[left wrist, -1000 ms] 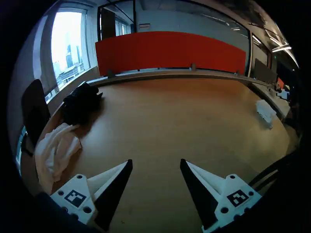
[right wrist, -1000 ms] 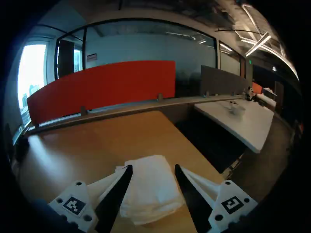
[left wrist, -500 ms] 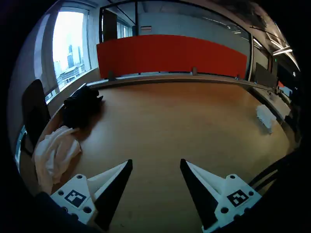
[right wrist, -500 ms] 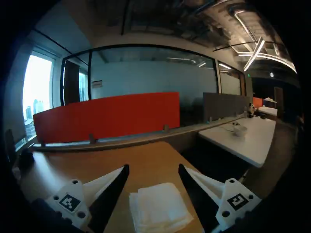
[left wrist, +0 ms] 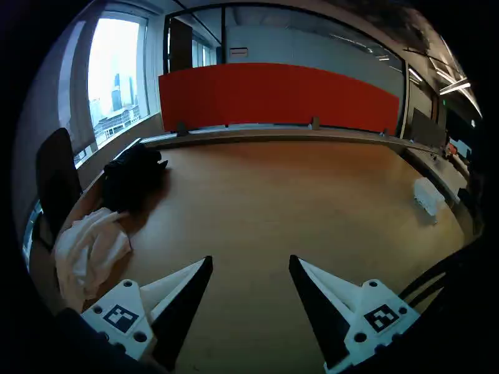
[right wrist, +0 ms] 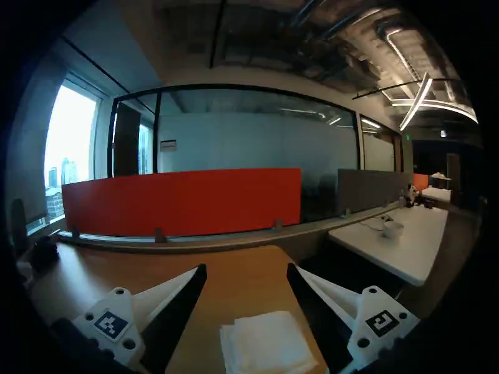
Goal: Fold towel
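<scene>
Raised and tipped upward from a second ago, the right gripper [right wrist: 246, 268] now hangs above the folded towel [right wrist: 268, 348], which has slid from between its fingers to the bottom of the right gripper view. Its two fingers stand apart and grip nothing. The white towel lies flat in a neat stack on the wooden table [right wrist: 243, 287], close to the table's right edge, and sits free of both fingers.

Over the middle of the same table, the left gripper [left wrist: 250, 258] hovers with its fingers spread wide and nothing between them, almost where it was a second earlier. In the left gripper view the folded towel appears far off at the table's right edge. A crumpled white cloth [left wrist: 87, 249] lies at the table's left side, just beside a black bag [left wrist: 131, 177], with a dark chair [left wrist: 55, 181] behind them. A red partition [left wrist: 274, 93] runs along the table's far edge, and a white desk [right wrist: 399, 249] stands off to the right.
</scene>
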{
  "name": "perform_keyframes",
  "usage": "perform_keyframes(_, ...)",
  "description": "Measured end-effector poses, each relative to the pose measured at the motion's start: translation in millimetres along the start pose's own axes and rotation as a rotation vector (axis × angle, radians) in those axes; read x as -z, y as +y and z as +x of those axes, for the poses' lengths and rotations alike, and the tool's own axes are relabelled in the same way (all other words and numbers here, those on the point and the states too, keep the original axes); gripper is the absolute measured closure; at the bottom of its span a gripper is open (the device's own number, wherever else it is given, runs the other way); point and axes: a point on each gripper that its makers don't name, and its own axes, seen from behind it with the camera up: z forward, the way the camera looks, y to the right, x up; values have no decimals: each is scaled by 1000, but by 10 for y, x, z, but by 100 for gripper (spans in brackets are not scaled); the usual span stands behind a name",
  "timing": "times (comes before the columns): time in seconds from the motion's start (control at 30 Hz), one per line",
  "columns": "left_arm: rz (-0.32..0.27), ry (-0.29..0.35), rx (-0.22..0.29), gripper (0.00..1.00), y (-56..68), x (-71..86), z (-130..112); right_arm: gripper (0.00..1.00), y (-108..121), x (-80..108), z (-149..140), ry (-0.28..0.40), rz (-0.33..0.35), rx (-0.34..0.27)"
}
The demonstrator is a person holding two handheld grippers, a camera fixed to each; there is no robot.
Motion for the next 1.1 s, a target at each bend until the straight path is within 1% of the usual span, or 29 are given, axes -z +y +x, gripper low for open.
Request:
perform_keyframes(0.2,16,49,29,9,-71,-32,172,0,-135,-31,14,-7,30,12)
perform_keyframes(0.4,34,120,47,10,-158,-61,423,0,-279,-50,55,-12,60,10)
perform_keyframes(0.6,51,203,78,9,-252,-75,686,0,-443,-56,37,-25,96,24)
perform_keyframes(0.7,62,250,80,9,-300,-67,827,0,-527,-48,22,-33,111,27)
perform_keyframes(0.8,65,294,72,9,-313,-59,965,0,-627,-43,23,-36,128,26)
perform_keyframes(1.0,61,346,73,10,-317,-52,1144,0,-845,-30,63,-32,155,25)
perform_keyframes(1.1,63,368,75,10,-340,-51,1221,0,-978,-22,83,-30,171,19)
